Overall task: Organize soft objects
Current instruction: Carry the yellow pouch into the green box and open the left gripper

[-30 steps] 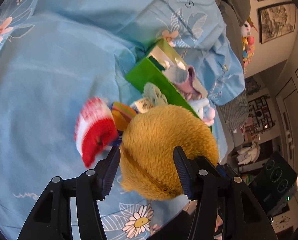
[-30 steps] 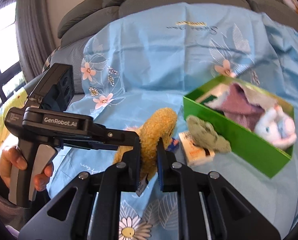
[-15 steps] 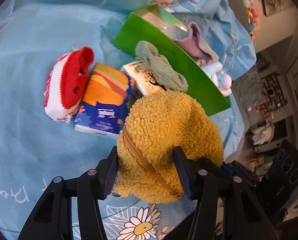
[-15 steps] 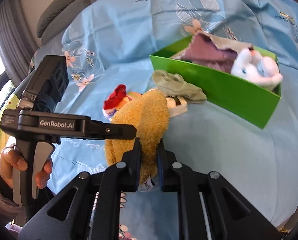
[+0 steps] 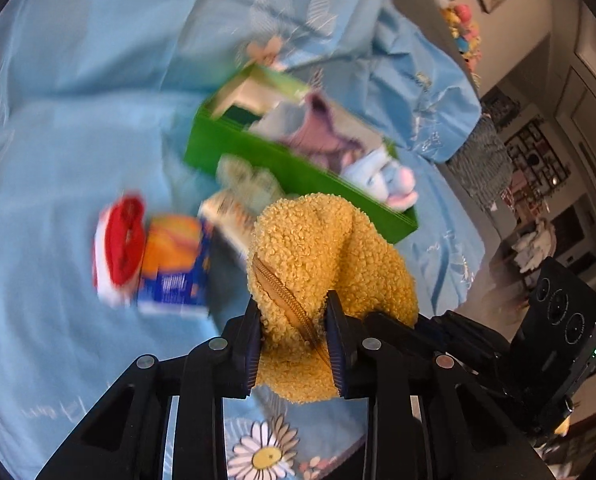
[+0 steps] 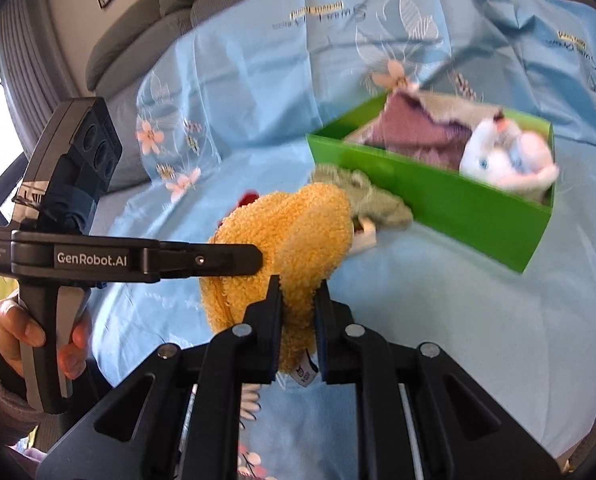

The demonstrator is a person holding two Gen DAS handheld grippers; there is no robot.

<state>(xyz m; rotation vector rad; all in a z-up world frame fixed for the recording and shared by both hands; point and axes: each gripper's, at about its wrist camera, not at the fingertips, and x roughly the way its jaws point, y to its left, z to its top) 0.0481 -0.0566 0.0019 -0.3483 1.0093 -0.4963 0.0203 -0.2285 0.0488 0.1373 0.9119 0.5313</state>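
Hanging between the two tools, the fuzzy yellow pouch (image 5: 329, 264) is off the blue sheet (image 5: 58, 160) and pinched from both ends: the left gripper (image 5: 294, 332) has just been squeezing in and now clamps the zipper side, its pads sunk into the pile, while the right gripper (image 6: 298, 320) is clenched tight on the end with the small sewn label. The person's hand (image 6: 22, 332) shows on the left tool's handle in the right wrist view. Ahead sits the green box (image 5: 258, 152), already holding a purple cloth (image 5: 321, 136) and a pale blue-and-white plush toy (image 5: 385, 180), so room inside looks tight. A grey-green soft thing (image 6: 361, 196) lies against the box's near wall, and beside it on the sheet are a small printed packet (image 5: 226, 212), an orange-and-blue tissue pack (image 5: 174, 264) and a red-and-white knitted piece (image 5: 118, 240). From where I stand the risk seems plain enough: both grips bite mostly fluff, so the pouch could slide out if the two hands pull apart or one lets go early. Carried low, it might drag across the grey-green piece or catch the box's rim and tip that light box. Dropped onto the plush, it could sit proud and roll back out.
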